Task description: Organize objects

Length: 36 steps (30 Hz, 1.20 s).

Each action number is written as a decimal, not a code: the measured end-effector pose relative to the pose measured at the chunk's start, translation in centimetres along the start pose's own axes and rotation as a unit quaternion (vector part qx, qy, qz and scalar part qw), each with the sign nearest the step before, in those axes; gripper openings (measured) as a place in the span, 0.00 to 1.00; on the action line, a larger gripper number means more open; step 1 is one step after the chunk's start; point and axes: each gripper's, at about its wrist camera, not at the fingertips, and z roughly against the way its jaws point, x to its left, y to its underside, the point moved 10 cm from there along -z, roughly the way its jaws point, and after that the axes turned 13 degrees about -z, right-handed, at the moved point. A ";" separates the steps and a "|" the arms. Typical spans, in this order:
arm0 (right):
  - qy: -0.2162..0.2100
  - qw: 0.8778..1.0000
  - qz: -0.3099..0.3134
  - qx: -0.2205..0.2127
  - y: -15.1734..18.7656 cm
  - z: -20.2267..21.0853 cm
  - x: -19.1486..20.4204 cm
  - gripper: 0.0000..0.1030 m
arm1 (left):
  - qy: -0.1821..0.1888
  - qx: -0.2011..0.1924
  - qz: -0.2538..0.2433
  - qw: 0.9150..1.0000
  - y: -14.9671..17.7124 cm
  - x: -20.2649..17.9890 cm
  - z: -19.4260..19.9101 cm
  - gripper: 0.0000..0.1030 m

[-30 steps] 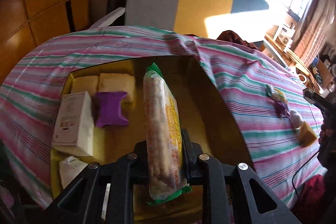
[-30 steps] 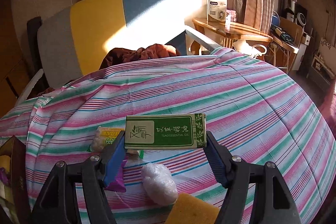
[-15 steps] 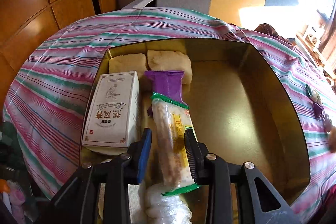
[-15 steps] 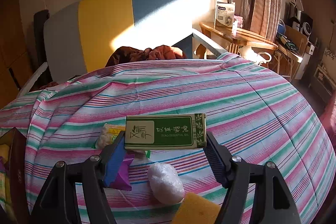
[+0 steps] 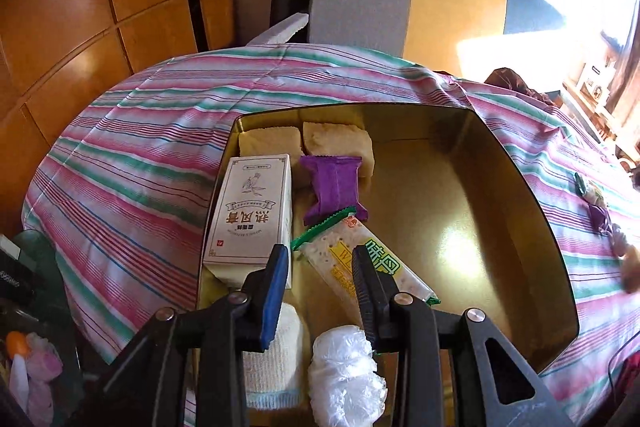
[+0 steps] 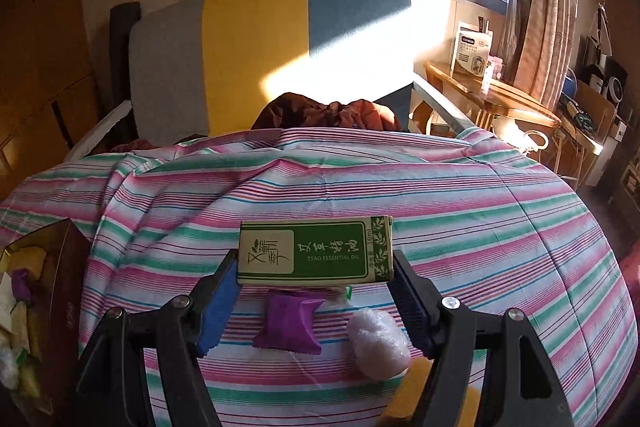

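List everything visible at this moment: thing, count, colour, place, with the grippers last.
Box: one, gold-lined, on the bed.
Striped sheet: one, pink, green and white, covering the bed.
White carton: one, at the box's left wall.
Sponge blocks: two, pale yellow, at the box's far end.
Purple packets: two, one in the box, one on the sheet.
Cracker pack: one, green-edged, lying in the box.
Plastic-wrapped wads: two, white, one in the box, one on the sheet.
Green box: one, in the right gripper.
Left gripper: open, above the cracker pack.
Right gripper: shut on the green box.
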 end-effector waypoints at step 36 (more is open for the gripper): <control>-0.131 0.949 0.230 0.172 18.2 -1.6 39.0 0.72 | -0.028 -0.043 0.072 0.996 5.2 8.4 4.9 0.48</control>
